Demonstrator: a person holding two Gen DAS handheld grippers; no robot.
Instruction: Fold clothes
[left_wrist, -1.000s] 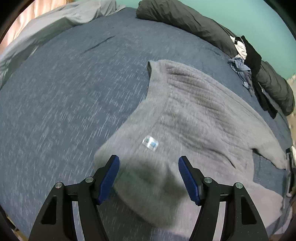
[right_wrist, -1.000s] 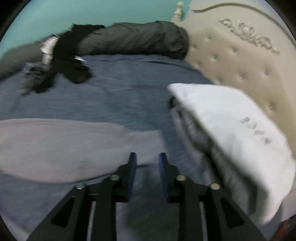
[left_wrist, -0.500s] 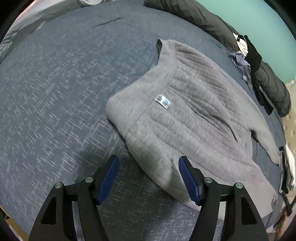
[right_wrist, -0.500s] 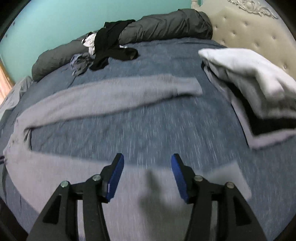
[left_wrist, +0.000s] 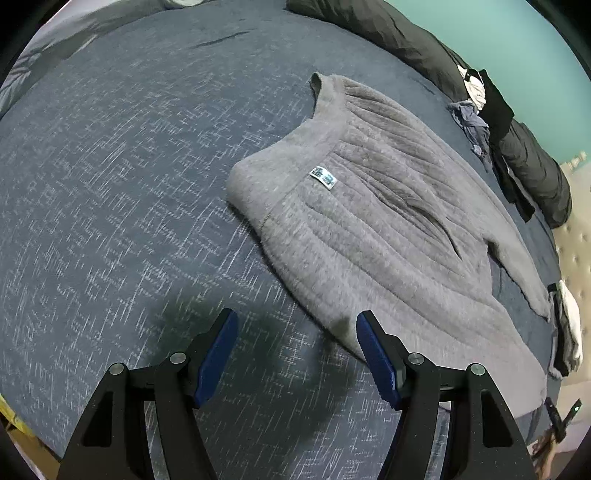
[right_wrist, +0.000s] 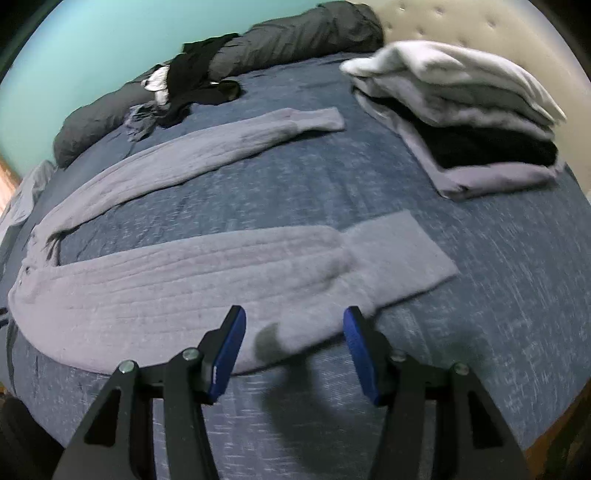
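Sweater (left_wrist: 373, 229) flat on bed (left_wrist: 110, 184); left gripper (left_wrist: 295, 354) and right gripper (right_wrist: 291, 347) both spread wide, holding nothing.

fuzzy ribbed grey knit sweater (left_wrist: 388, 236) with a small glossy woven label (left_wrist: 323, 178), matt blue flecked woven bedspread (left_wrist: 110, 184), my fingers' (left_wrist: 218, 356) smooth blue pads on matt black plastic, tufted cream headboard (right_wrist: 461, 26)

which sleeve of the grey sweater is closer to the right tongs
The near sleeve with the wide flat cuff, lying just ahead of the open right tongs. The other sleeve stretches farther back, toward the black clothes.
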